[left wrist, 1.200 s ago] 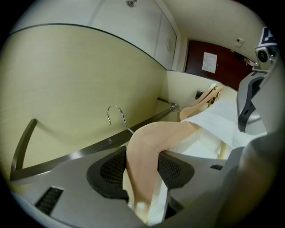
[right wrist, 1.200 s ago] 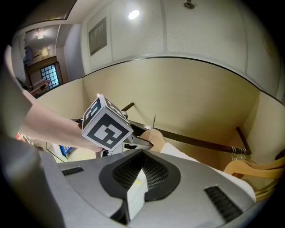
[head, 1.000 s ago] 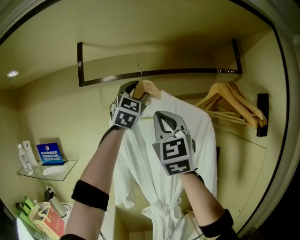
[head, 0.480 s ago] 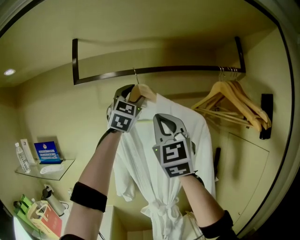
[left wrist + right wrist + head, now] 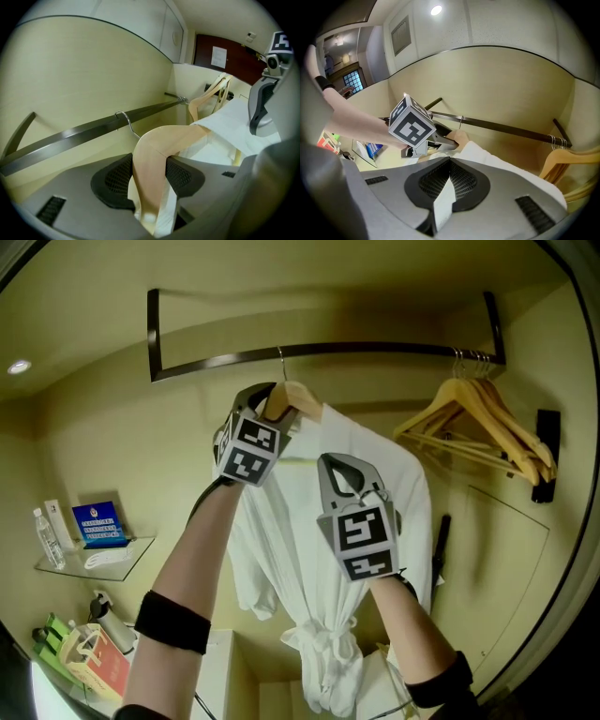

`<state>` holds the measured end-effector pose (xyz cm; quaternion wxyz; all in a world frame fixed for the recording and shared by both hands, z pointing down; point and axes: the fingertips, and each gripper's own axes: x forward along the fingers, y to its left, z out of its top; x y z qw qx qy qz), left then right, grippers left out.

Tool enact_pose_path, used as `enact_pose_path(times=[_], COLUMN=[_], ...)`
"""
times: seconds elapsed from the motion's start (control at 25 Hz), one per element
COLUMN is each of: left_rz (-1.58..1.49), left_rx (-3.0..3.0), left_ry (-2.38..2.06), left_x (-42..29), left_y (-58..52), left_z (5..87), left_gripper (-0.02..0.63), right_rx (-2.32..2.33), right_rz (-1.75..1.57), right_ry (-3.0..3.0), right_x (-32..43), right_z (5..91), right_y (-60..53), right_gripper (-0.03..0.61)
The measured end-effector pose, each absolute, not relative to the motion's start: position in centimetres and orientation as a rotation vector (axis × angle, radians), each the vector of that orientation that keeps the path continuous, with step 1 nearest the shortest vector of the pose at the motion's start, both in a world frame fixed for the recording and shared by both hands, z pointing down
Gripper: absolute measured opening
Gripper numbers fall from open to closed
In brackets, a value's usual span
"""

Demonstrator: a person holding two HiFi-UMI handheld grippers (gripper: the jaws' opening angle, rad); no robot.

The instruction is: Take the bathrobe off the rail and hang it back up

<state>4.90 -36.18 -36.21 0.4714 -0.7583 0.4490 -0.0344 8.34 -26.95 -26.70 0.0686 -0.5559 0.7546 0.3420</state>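
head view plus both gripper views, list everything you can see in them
rail: one, dark metal, across the closet top
hanger: one, wooden, hook at the rail, carrying the bathrobe
bathrobe: one, white, draped on the hanger
spare hangers: several, wooden, right end of rail
shelf: one, glass, left wall
bottle: one, clear, on shelf
card: one, blue, on shelf
ceiling light: one, lit, upper left
left gripper: one, grey, shut on hanger
right gripper: one, grey, shut on bathrobe fold
arms: two, black bands, reaching up

Spare wooden hangers [image 5: 483,432], right of the right claw [image 5: 340,465]; glass shelf [image 5: 131,570] bearing a blue card [image 5: 98,523], below-left of the left claw [image 5: 270,401].
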Motion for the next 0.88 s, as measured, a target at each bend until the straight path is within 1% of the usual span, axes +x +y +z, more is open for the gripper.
enact_pose_path(times=[0.32, 0.44, 0.56, 0.76, 0.88], left_rz=[-0.018, -0.004, 0.011, 0.02, 0.007], left_rx=[-1.849, -1.864, -1.958, -2.169, -2.317], left_ry=[1.123, 1.109, 1.133, 1.235, 1.319], left_x=[1.9, 0.2, -2.1, -7.6, -10.9], left_y=[-33.3, -30.7, -28.5, -26.1, -24.6], left_z=[-32.9, -29.8, -24.5, -13.1, -5.5], left_gripper=[0.212, 0.212, 0.207, 0.097, 0.06], right_rx=[-1.723, -1.752, -1.785, -1.841, -1.921], right_rz=[1.002, 0.958, 0.898, 0.766, 0.619], right_ry=[2.29, 2.308, 2.343, 2.442, 2.529], right_x=[7.8, 8.0, 8.2, 7.0, 7.1], right_z=[-23.9, -21.7, -18.2, -9.8, -2.7], right_y=[-25.7, -25.1, -24.2, -21.8, -20.4], right_gripper=[0.025, 0.025, 0.025, 0.025, 0.026])
